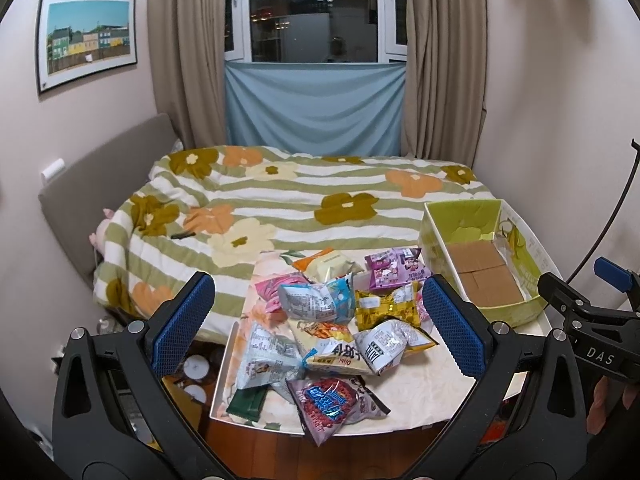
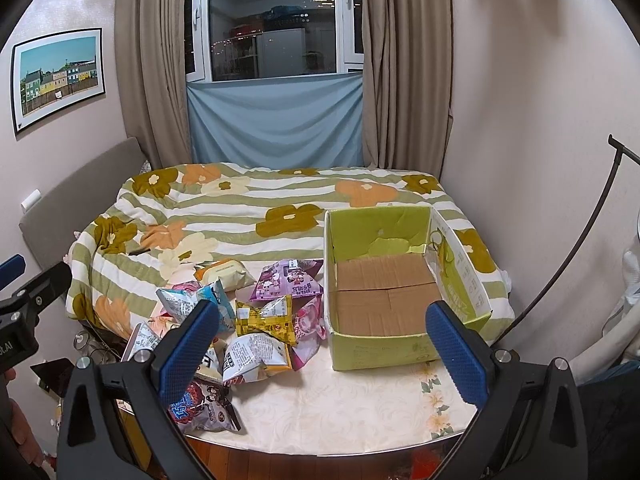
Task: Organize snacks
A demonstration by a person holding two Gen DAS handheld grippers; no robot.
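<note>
A: Behind everything, the bed [image 1: 280, 200] with its flowered cover runs the whole width, and the surface [image 2: 360, 400] sits right up against it. What comes first?

B: Start from the box [image 2: 400, 344]. It stands open and bare at the right end of the surface, with cardboard showing on its floor, so I judge nothing is packed yet.

A: And the snacks?

B: Snack packets [image 1: 332, 328] lie heaped on the left half, overlapping each other, just beside the box but not in it.

A: Which gripper goes in?

B: Both hang spread wide and carry nothing. The left gripper [image 1: 320, 324] frames the heap; the right gripper [image 2: 324, 348] looks over the box and the edge of the pile.

A: So how do I do it well?

B: Take a top packet, say the yellow packet [image 2: 266, 318] nearest the box. Pinch its sealed edge, not the puffed middle, since the film looks slippery. Lift straight up so the neighbours stay put, then lay it flat in a far corner.
</note>
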